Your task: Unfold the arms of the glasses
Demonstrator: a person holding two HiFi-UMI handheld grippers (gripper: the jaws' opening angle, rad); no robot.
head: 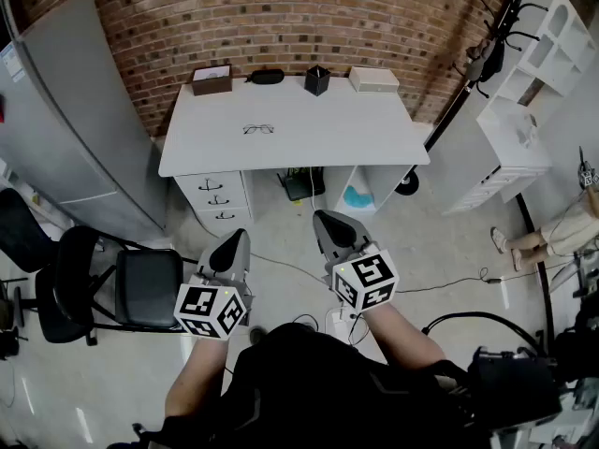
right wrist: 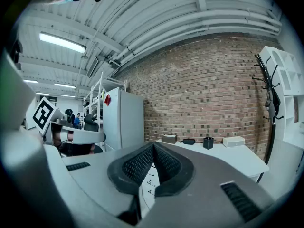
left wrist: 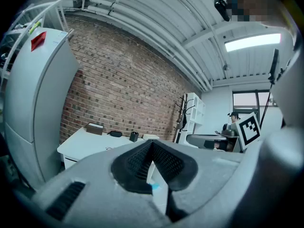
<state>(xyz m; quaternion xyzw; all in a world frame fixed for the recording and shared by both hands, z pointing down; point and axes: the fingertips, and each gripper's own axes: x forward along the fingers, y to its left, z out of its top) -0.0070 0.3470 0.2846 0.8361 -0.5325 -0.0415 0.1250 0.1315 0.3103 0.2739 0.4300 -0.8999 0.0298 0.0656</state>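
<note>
A pair of thin-framed glasses lies on the white desk against the brick wall, left of the desk's middle. Both grippers are held well back from the desk, over the floor. My left gripper is shut with nothing between its jaws, and its tip points level toward the desk. My right gripper is shut and empty too, its tip aimed at the desk. The glasses are too small to make out in either gripper view.
Along the desk's back edge stand a brown box, a black glasses case, a black pen cup and a white box. A grey cabinet stands left of the desk, a black chair at my left, white shelving right.
</note>
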